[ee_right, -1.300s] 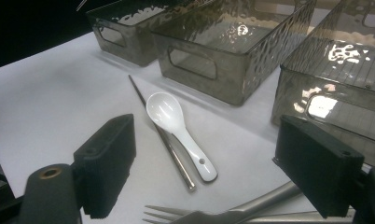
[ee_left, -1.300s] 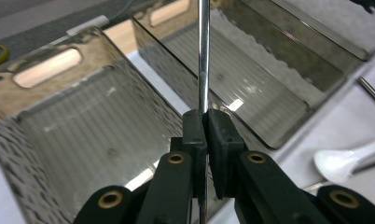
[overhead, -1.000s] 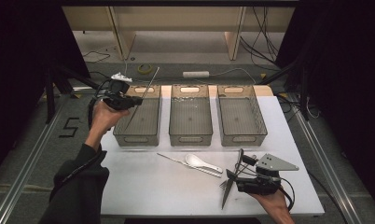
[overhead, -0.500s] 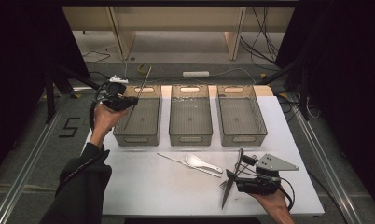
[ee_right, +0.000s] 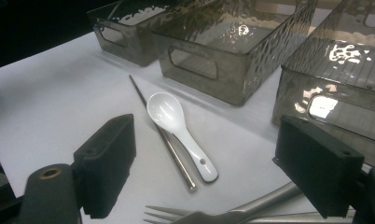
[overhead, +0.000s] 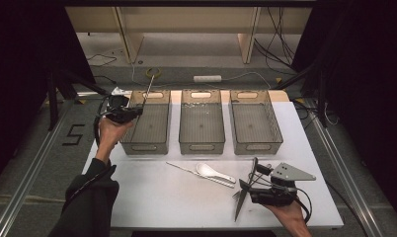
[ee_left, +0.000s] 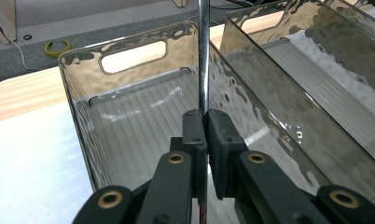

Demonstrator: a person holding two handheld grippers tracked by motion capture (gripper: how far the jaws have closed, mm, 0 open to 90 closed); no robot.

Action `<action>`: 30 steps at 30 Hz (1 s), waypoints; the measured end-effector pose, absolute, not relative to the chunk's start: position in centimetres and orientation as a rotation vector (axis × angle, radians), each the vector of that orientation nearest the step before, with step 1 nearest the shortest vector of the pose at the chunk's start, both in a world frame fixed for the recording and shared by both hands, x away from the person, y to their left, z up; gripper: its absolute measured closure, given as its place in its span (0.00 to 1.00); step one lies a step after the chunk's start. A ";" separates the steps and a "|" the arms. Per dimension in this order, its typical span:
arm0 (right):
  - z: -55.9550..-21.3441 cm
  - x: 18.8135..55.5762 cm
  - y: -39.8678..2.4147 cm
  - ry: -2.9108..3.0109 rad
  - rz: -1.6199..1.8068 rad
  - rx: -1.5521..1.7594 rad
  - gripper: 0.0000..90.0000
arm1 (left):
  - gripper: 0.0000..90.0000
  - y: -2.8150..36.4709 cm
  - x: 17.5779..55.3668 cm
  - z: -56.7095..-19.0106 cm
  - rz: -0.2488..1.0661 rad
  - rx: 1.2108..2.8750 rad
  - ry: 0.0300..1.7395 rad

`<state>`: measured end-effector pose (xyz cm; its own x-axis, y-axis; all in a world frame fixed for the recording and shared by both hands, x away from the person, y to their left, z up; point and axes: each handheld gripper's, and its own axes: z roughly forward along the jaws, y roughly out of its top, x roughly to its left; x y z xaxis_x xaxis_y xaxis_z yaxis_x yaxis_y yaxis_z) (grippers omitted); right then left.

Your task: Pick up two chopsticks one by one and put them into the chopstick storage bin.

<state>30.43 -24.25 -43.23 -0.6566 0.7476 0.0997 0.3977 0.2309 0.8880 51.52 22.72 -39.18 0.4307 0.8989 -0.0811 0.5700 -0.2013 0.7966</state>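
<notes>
The left claw (ee_left: 202,122) pinches a thin, stiff, slick metal chopstick (ee_left: 204,56) near its lower end above the leftmost bin (ee_left: 129,121), while the right claw (ee_right: 204,163) hovers spread over the counter (ee_right: 45,93).

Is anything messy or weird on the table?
Nothing is spilled or broken. One chopstick lies on the table under the white spoon, while the left gripper holds its mate over the left bin.
</notes>
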 end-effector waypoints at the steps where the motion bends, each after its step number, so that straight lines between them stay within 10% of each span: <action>1: -43.2 30.4 -24.2 2.161 1.400 1.064 0.23 | 0.95 22.7 51.5 -39.3 0.527 1.898 1.248; 30: -43.1 30.3 -24.2 2.167 1.400 1.047 0.24 | 0.93 23.1 52.0 -42.0 0.500 1.915 1.339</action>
<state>30.32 -24.19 -43.14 -0.6633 0.7425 0.0939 0.3909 0.2367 0.8895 52.03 23.11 -42.04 0.3811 0.9199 -0.0930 0.6340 -0.1868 0.7504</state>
